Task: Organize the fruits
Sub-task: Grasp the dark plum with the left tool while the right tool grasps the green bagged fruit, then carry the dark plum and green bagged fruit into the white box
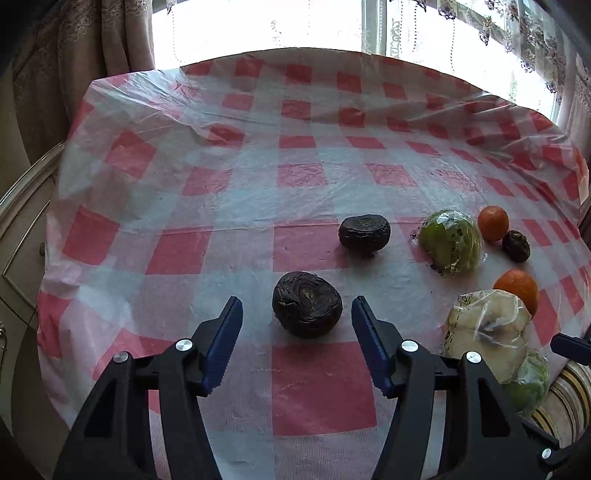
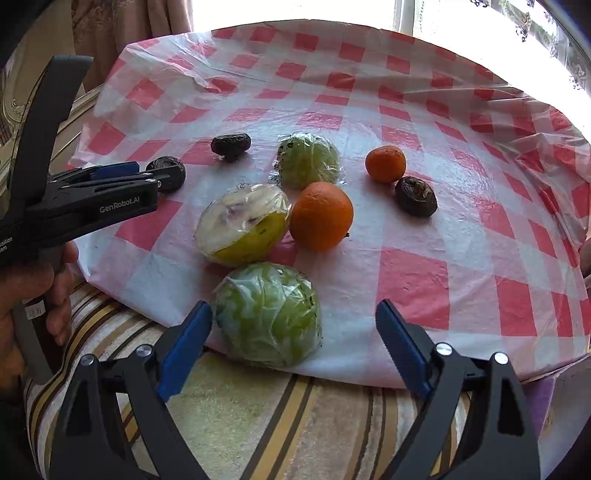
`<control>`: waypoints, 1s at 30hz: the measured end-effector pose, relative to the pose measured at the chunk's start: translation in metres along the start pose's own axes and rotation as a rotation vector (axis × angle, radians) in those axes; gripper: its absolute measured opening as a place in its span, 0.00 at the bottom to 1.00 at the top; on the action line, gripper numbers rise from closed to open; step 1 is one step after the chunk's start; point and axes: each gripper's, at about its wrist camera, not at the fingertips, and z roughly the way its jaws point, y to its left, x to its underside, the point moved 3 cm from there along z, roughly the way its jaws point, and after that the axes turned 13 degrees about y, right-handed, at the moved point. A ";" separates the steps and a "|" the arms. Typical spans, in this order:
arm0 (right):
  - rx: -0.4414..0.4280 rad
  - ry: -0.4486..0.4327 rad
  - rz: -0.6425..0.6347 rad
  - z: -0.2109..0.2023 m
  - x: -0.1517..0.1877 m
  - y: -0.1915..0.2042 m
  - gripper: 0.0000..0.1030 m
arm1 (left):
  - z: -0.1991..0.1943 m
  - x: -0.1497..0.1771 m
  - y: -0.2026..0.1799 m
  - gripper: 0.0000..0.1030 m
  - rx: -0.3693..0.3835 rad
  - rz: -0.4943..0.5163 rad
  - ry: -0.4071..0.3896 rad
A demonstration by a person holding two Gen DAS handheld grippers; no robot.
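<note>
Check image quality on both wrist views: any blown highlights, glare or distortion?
Left wrist: window behind the table is blown out white; checked cloth bows at the edges from fisheye; glare on the wrapped fruit. Right wrist: window clipped too; sheen on the wrapped green fruit; corners vignette dark. Both stay sharp, shadows soft.

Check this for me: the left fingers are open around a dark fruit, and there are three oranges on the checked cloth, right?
Not quite: only two oranges lie on the checked cloth, as the right wrist view shows. The rest stands: the left fingers are open around a dark fruit.
</note>
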 end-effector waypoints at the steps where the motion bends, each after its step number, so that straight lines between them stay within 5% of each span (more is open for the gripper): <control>1: -0.002 0.002 -0.002 0.001 0.000 0.000 0.86 | 0.002 -0.001 -0.001 0.54 -0.008 0.008 0.004; 10: -0.045 0.019 -0.043 0.005 0.001 0.009 0.58 | 0.012 0.000 -0.006 0.39 -0.009 0.042 0.026; 30: -0.090 -0.043 0.016 -0.007 0.012 -0.003 0.57 | -0.009 0.005 -0.004 0.38 0.016 0.019 -0.067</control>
